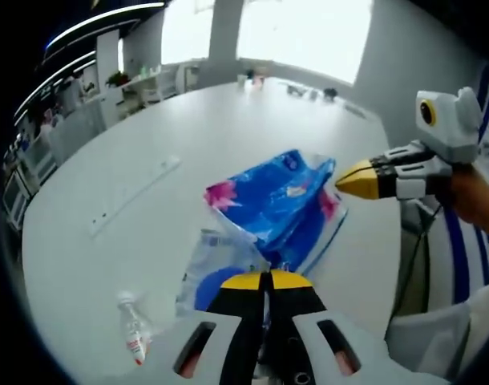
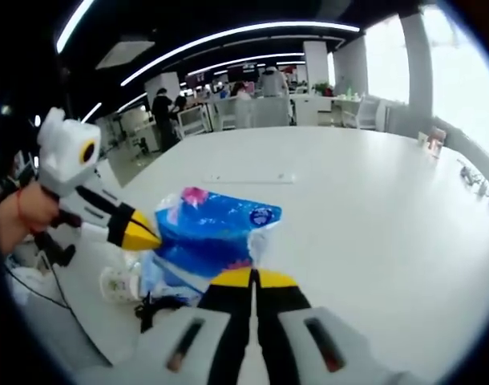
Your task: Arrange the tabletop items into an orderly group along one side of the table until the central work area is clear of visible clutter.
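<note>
A blue and pink plastic-wrapped pack point(image 1: 272, 200) lies crumpled on the white round table point(image 1: 228, 128), with clear film point(image 1: 208, 257) trailing from its near end. My left gripper point(image 1: 266, 280) is shut, its yellow tips against the pack's near edge. From the right, my right gripper point(image 1: 350, 179) is shut and points at the pack's far corner. In the right gripper view the pack point(image 2: 208, 228) sits just past my right gripper point(image 2: 252, 278), and the left gripper point(image 2: 147, 234) touches its left side. Whether either pinches film is unclear.
A small clear bottle with a red label point(image 1: 135, 337) lies near the table edge. A long white strip point(image 1: 136, 192) lies further out. Small items point(image 1: 309, 90) sit at the far rim. A black cable point(image 2: 152, 309) and the clear bottle point(image 2: 116, 285) lie by the pack. Desks and people stand behind.
</note>
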`<state>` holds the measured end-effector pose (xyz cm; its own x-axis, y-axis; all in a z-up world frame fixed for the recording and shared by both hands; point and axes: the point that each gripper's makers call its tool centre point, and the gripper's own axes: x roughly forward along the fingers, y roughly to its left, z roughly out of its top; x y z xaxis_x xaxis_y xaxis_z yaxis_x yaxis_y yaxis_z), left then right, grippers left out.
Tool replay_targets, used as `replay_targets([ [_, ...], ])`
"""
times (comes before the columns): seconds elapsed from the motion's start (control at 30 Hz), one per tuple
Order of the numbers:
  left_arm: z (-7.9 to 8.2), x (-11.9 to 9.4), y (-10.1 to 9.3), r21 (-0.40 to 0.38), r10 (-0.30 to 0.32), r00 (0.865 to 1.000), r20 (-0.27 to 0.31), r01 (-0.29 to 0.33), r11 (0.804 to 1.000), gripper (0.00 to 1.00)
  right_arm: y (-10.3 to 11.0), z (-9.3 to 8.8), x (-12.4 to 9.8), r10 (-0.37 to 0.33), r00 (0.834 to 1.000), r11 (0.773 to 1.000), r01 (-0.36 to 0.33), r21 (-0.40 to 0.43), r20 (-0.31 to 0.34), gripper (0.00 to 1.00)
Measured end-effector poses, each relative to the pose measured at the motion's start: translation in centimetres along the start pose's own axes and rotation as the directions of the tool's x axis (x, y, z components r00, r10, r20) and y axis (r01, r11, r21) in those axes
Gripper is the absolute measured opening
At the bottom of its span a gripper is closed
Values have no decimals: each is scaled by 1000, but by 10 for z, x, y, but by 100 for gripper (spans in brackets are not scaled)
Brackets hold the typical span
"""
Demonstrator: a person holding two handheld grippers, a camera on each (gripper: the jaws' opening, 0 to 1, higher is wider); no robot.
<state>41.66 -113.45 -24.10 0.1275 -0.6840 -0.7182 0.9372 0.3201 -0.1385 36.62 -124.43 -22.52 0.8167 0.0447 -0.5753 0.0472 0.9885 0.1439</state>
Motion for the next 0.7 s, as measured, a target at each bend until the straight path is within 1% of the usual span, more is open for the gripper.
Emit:
replay_targets([
  [0.2, 19, 3, -3, -3, -6, 1000, 16, 6, 1000, 0, -15, 12, -3, -8, 1000, 1000, 8, -15, 11, 0],
  [0.43, 43, 15, -9, 14, -8, 1000, 21, 8, 1000, 0, -36, 25, -3, -23, 1000, 999, 23, -23, 18, 0],
  [0.5, 48, 19, -11, 19, -11, 1000, 22, 10, 1000, 0, -43, 27, -3, -28, 999, 999, 29, -25, 18, 0],
  [0.7, 57, 32, -16, 23, -18, 1000, 18, 17, 1000, 0, -60, 29, -4, -43, 999, 999, 43, -26, 18, 0],
])
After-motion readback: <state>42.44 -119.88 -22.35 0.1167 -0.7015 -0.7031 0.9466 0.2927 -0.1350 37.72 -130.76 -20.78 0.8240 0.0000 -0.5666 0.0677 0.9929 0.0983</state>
